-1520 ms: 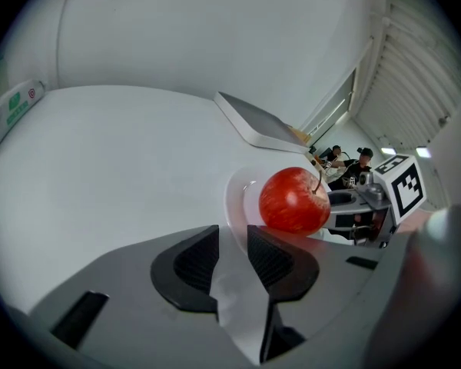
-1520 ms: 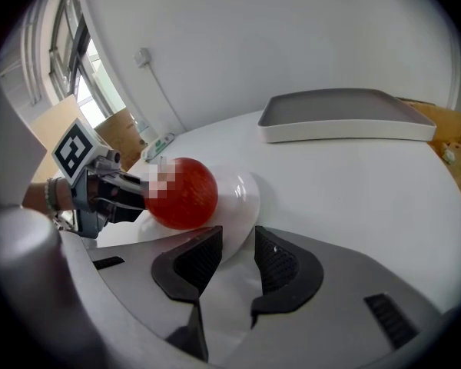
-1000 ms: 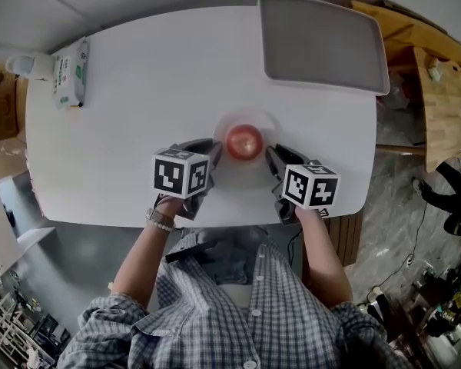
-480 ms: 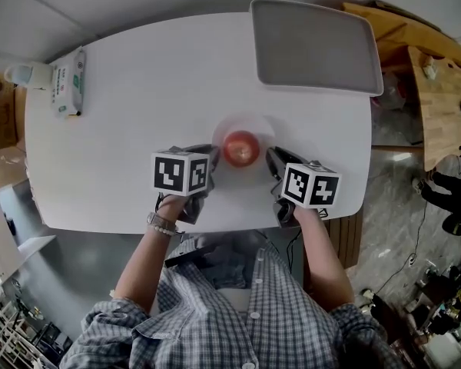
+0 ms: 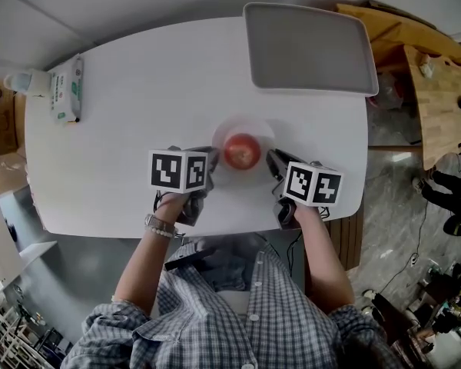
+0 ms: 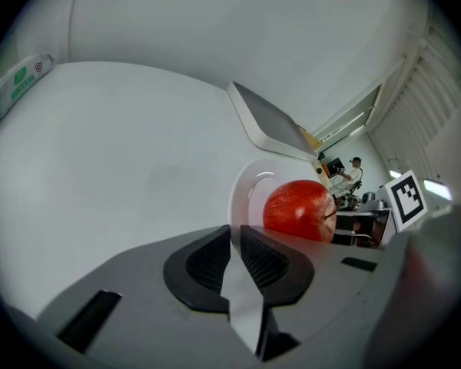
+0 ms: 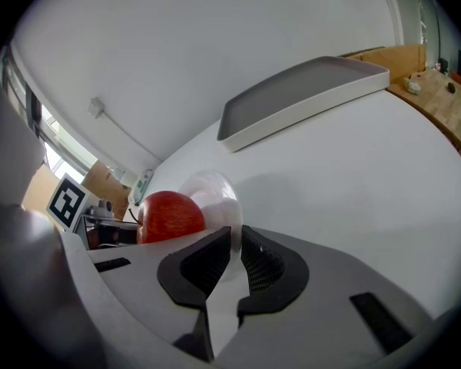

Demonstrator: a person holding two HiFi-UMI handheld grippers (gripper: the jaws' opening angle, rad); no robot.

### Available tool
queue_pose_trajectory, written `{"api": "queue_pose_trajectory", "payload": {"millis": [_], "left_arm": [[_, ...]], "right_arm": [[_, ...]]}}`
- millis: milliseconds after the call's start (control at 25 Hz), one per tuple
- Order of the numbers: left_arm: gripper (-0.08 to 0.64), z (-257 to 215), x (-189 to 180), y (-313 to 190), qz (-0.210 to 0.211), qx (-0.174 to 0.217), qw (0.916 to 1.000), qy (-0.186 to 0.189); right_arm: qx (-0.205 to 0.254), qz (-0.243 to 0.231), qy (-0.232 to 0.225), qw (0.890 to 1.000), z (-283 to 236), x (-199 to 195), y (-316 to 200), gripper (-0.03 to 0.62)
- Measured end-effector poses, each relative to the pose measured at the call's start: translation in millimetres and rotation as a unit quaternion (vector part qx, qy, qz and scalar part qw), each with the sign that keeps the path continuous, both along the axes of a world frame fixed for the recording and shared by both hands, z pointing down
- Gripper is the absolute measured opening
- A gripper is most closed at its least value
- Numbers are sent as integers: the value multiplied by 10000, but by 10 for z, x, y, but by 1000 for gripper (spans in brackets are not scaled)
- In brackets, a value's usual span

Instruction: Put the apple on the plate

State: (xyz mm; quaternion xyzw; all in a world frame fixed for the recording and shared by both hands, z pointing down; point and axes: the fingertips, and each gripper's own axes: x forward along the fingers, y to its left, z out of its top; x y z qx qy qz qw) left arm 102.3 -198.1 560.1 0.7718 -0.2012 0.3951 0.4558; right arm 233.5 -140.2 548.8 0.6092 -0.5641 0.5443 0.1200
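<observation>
A red apple (image 5: 242,151) rests on a small white plate (image 5: 253,123) in the middle of the white table. My left gripper (image 5: 210,158) sits just left of the plate, apart from the apple. Its jaws are closing to a narrow slit with nothing between them. In the left gripper view the apple (image 6: 298,210) and plate (image 6: 244,194) lie beyond the left gripper (image 6: 235,235) tips, to the right. My right gripper (image 5: 273,160) sits just right of the plate, jaws a slit apart and empty. In the right gripper view the apple (image 7: 169,215) and plate (image 7: 215,191) lie ahead and left of the right gripper (image 7: 236,238).
A grey tray (image 5: 307,46) lies at the table's far right corner. A pack of wipes (image 5: 65,87) lies at the far left edge. Wooden furniture (image 5: 438,91) stands beyond the table's right side. The table's near edge runs just below both grippers.
The apple stays on the plate and both hands have hardly moved. The left jaws look a little closer together than before.
</observation>
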Motion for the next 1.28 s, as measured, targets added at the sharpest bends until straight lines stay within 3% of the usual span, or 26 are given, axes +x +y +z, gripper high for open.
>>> {"api": "queue_pose_trajectory", "payload": {"millis": [320, 1280], "left_arm": [[44, -132, 122, -106, -24, -84, 9999, 126], [35, -524, 759, -768, 21, -108, 9973, 720]], "right_arm": [[30, 317, -303, 9990, -103, 111, -50, 52], [556, 572, -243, 9965, -474, 753, -694, 51]]}}
